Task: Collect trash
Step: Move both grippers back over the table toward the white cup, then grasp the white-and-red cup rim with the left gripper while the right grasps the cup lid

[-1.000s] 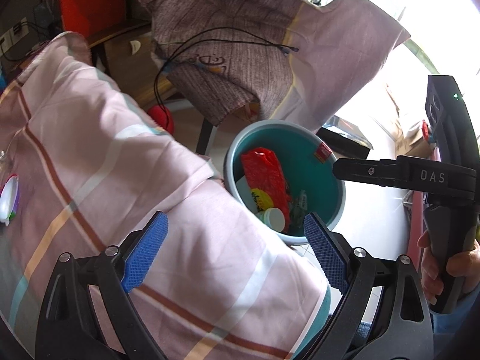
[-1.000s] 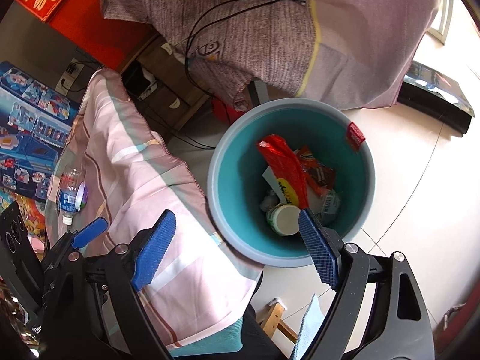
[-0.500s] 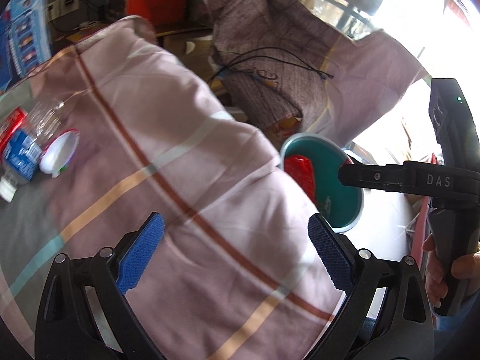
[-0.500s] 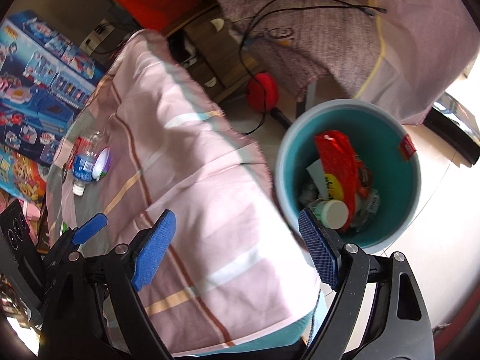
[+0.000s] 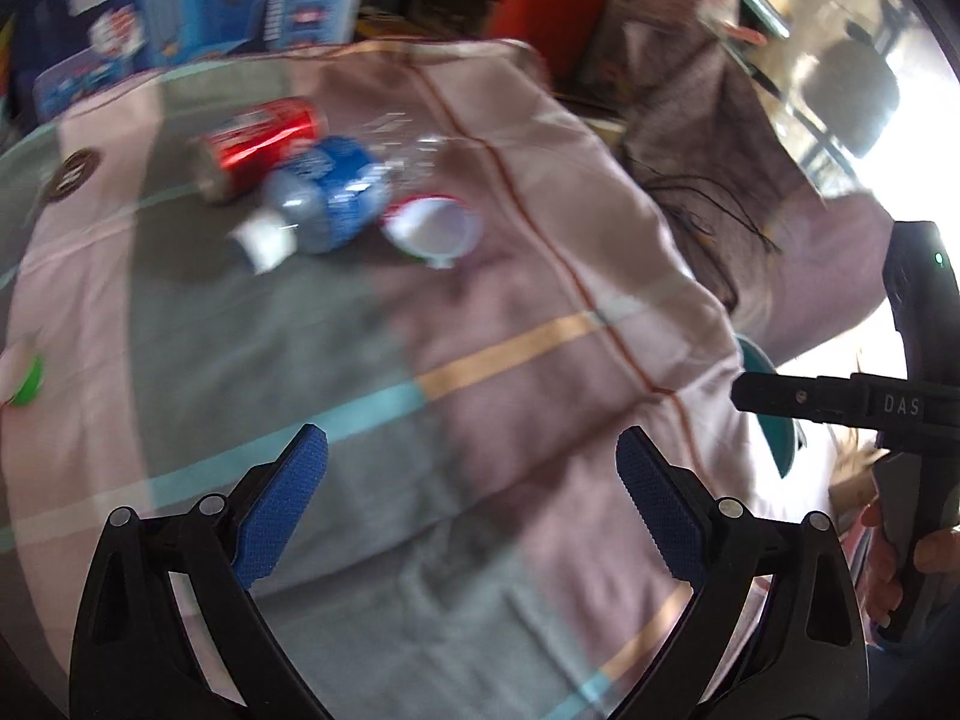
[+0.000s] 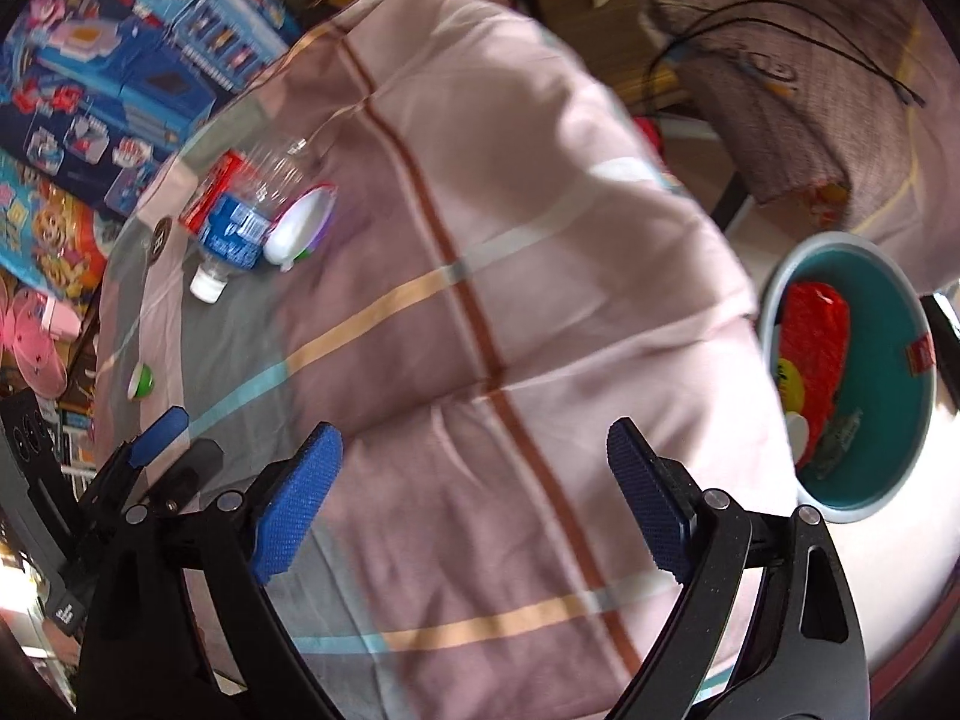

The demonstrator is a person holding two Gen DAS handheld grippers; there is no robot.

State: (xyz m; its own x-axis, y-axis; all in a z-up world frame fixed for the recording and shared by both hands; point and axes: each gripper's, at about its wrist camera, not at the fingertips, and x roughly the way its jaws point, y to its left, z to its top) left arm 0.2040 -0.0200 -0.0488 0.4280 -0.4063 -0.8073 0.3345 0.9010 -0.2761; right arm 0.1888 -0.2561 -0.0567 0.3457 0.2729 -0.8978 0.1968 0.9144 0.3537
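Two handheld grippers hover over a round table covered by a pink striped cloth (image 5: 540, 252). Both views are blurred.

In the left wrist view, the left gripper (image 5: 471, 501) fills the bottom of the frame, its blue-padded fingers (image 5: 282, 516) spread wide apart with nothing between them. The trash lies in a cluster at about 11 o'clock from the gripper, well apart from it: a red soda can (image 5: 258, 141) on its side, a crushed clear water bottle (image 5: 324, 198) with a blue label and white cap touching the can, and a white round lid (image 5: 435, 228) just beside the bottle at its 3 o'clock. A small green cap (image 5: 27, 381) sits alone at the 9 o'clock edge. At 3 o'clock the black body of the right gripper (image 5: 840, 402) shows, held by a hand (image 5: 894, 564), with a sliver of the teal bin (image 5: 774, 420) behind it.

In the right wrist view, the right gripper (image 6: 474, 501) also has its fingers (image 6: 294, 510) wide apart and empty. The same bottle (image 6: 240, 228), can (image 6: 210, 192) and lid (image 6: 300, 228) lie at 11 o'clock, the green cap (image 6: 142, 381) at 9 o'clock. The teal bin (image 6: 888, 372) stands on the floor at 3 o'clock, beside the table, holding a red wrapper (image 6: 810, 354) and other rubbish. Part of the left gripper (image 6: 156, 429) shows at 8 o'clock.
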